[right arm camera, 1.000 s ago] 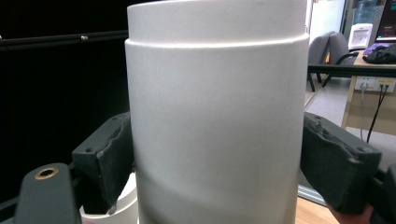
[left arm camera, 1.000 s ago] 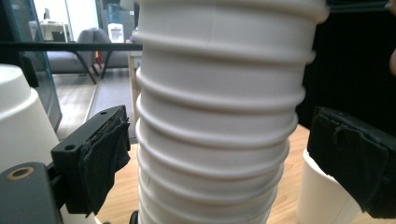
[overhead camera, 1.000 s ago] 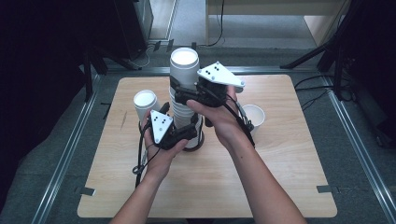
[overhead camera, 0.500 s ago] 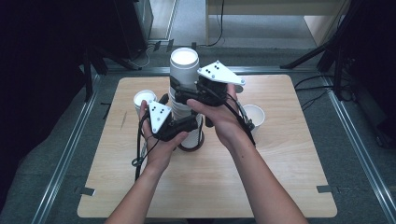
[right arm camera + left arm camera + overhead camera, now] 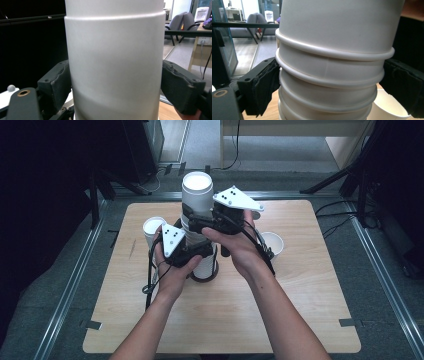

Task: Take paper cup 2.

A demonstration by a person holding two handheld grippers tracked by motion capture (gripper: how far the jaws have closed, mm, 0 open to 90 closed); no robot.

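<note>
The left hand-held gripper (image 5: 192, 251) pinches the tall stack of nested white paper cups (image 5: 197, 195) low down; in the left gripper view its black padded jaws press both sides of the ribbed rims (image 5: 332, 75). The right hand-held gripper (image 5: 202, 222) pinches the same stack higher up, and in the right gripper view its jaws are closed against the smooth white wall (image 5: 115, 62). No brand, label or writing can be read anywhere on the cups. The stack stands upright near the middle of the pale wooden bench (image 5: 300, 315), towards its far edge. A single white paper cup (image 5: 152, 227) stands just left of the stack, and another white paper cup (image 5: 274, 244) sits to the right, partly hidden behind the right hand (image 5: 240, 247).
</note>
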